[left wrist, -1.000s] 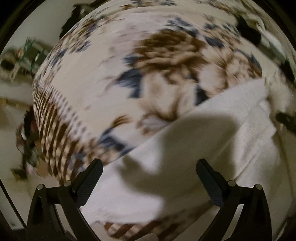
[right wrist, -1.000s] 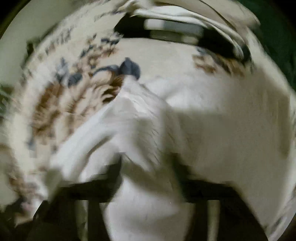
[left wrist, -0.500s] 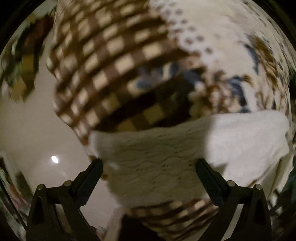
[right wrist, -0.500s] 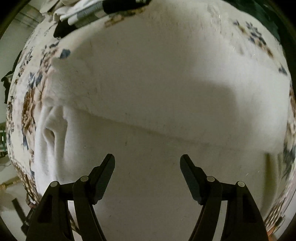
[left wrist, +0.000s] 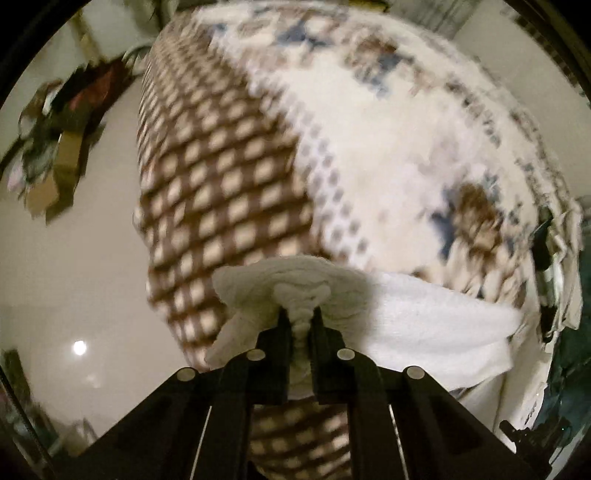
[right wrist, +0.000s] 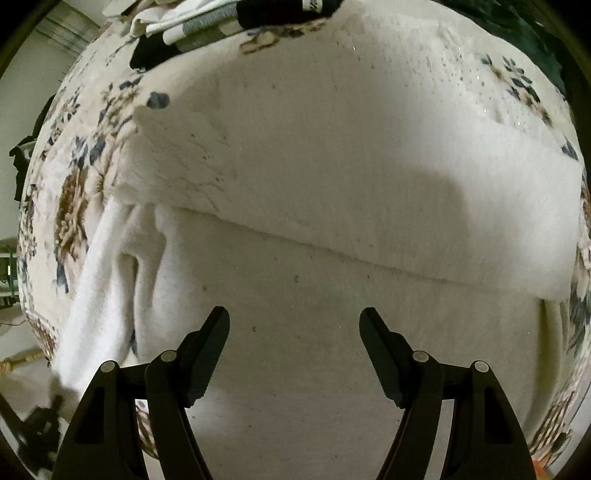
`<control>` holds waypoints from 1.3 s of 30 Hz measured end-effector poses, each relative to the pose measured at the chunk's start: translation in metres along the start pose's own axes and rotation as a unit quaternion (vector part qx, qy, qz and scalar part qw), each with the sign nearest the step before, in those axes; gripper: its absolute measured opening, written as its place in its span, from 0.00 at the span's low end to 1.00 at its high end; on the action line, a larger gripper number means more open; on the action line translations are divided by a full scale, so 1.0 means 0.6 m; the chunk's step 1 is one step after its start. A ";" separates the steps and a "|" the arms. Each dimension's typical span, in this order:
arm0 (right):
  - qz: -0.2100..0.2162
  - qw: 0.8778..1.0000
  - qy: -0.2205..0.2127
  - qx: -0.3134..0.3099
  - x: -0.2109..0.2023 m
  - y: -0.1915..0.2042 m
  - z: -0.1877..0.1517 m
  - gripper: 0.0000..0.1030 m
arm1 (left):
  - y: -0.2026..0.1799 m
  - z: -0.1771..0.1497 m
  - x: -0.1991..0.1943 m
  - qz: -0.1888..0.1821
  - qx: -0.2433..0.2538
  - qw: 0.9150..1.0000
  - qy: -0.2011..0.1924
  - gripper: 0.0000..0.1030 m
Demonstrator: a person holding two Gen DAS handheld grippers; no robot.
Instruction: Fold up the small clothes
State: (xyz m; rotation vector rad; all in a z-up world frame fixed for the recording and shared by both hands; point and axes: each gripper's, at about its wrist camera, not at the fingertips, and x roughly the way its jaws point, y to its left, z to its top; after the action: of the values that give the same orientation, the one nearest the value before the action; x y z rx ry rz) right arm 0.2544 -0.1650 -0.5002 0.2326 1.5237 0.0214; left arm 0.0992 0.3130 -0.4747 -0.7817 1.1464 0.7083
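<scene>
A bedspread [left wrist: 388, 155] fills both views: cream with brown and blue flowers across the top, and a brown check border [left wrist: 221, 177] that hangs down the left side toward a pale floor [left wrist: 74, 266]. No basket, box or other container can be made out on the bed.

On the bedspread lies the white garment [right wrist: 332, 166], spread wide under the right wrist camera. It shows 2 layers, an upper panel whose near edge makes a fold line [right wrist: 369, 258] running left to right, and a lower layer that reaches right up to the camera. Its left edge is bunched into soft ridges [right wrist: 125, 266].

A pile of clothes [right wrist: 207, 26], white, grey and black, sits at the far edge of the bed, well apart from the garment.

The right gripper [right wrist: 293, 325] hovers with its 2 fingers spread apart, over the near layer of the garment; whether they touch the cloth cannot be told.

The left gripper [left wrist: 298, 321] is clamped on a bunched edge of the garment [left wrist: 424, 317], a ridge of cloth squeezed between the 2 fingers, near the check border.
</scene>
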 end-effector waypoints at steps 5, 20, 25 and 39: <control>0.004 1.000 0.010 0.002 0.000 -0.001 0.008 0.73 | 0.063 0.017 0.053 -0.049 -0.053 0.996 0.044 0.10; -0.023 0.999 0.021 0.014 0.029 -0.003 -0.021 0.73 | 0.111 -0.047 0.138 -0.156 -0.267 0.949 0.062 0.51; -0.108 0.994 -0.018 0.003 0.012 -0.007 -0.005 0.73 | 0.081 -0.013 0.104 -0.111 -0.231 0.967 0.011 0.14; -0.073 0.994 -0.040 0.073 -0.040 -0.187 0.015 0.78 | -0.364 -0.002 -0.132 -0.117 0.158 0.969 -0.151 0.13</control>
State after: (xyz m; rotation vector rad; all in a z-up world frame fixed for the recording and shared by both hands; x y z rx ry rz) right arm 0.2475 -0.2795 -0.4947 0.2356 1.4602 -0.2128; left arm 0.2570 0.1853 -0.3610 -0.5053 0.8455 0.4148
